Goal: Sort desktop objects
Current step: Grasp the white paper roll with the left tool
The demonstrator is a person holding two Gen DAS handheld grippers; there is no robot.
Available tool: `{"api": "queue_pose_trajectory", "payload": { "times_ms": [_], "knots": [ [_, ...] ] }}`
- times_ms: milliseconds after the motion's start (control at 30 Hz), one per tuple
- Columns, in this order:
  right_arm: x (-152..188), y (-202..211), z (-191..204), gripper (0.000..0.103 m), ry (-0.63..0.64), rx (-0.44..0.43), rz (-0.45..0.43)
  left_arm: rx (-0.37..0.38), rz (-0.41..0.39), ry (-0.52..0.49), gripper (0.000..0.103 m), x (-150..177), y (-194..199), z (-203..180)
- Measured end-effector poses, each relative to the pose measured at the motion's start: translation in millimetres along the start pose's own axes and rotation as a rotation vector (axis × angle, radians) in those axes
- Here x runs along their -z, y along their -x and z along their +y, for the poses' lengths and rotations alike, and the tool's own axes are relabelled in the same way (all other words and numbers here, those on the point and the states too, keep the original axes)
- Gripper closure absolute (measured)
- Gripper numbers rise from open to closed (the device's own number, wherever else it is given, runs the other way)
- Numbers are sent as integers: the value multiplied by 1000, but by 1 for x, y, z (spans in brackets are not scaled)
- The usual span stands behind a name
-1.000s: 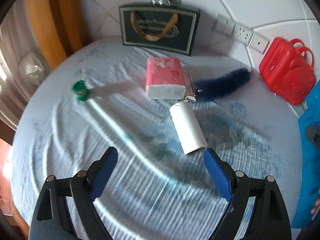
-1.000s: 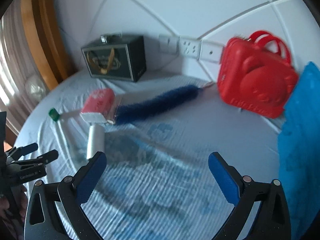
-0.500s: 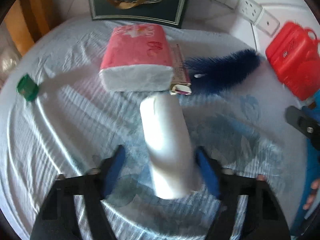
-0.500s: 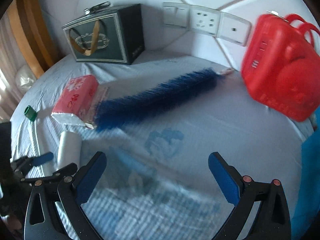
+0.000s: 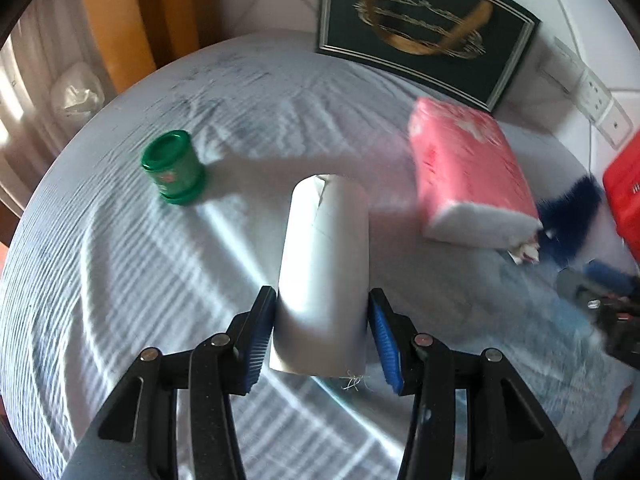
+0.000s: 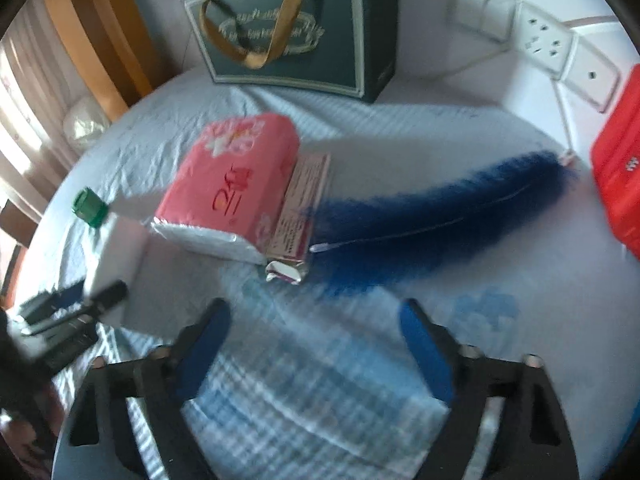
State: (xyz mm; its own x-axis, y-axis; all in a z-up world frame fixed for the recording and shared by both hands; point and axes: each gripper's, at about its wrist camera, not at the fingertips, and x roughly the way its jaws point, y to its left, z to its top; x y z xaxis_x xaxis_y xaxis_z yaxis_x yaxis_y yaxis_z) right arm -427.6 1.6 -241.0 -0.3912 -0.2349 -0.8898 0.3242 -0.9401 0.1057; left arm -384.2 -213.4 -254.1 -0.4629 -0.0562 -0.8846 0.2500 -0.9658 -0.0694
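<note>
A white paper roll (image 5: pixel 326 240) lies on the pale blue cloth, and my left gripper (image 5: pixel 321 295) is closing on its near end; both blue pads touch its sides. In the right wrist view the same roll (image 6: pixel 116 264) shows at the left with the left gripper (image 6: pixel 76 308) on it. My right gripper (image 6: pixel 314 316) hovers low over the cloth, its jaws closing with nothing between them. Just beyond it lie a long dark blue feather duster (image 6: pixel 440 216) and a small foil packet (image 6: pixel 300 216). A pink tissue pack (image 6: pixel 236 184) and a green jar (image 5: pixel 173 172) rest nearby.
A dark green gift box with a gold ribbon (image 6: pixel 296 32) stands against the back wall. A red plastic case (image 6: pixel 620 176) sits at the right edge. Wall sockets (image 6: pixel 548 44) are behind it. A wooden frame and curtain border the table's left side.
My left gripper moved forward and down to the white roll and narrowed from wide open onto it. My right gripper came closer to the feather duster and its jaws narrowed.
</note>
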Motion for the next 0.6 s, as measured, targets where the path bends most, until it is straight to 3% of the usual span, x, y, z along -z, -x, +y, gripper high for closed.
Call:
{"api": "queue_pose_trajectory", "payload": {
  "times_ms": [267, 333, 433, 600],
  "knots": [
    [-16, -40, 9, 41, 1, 32, 11, -19, 11, -2, 56, 1, -16, 0],
    [-18, -46, 9, 62, 1, 53, 1, -34, 10, -19, 56, -4, -22, -1],
    [-20, -46, 9, 78, 6, 56, -3, -21, 14, -8, 56, -6, -22, 1],
    [-1, -35, 6, 89, 15, 16, 35, -14, 29, -4, 57, 1, -18, 3]
  ]
}}
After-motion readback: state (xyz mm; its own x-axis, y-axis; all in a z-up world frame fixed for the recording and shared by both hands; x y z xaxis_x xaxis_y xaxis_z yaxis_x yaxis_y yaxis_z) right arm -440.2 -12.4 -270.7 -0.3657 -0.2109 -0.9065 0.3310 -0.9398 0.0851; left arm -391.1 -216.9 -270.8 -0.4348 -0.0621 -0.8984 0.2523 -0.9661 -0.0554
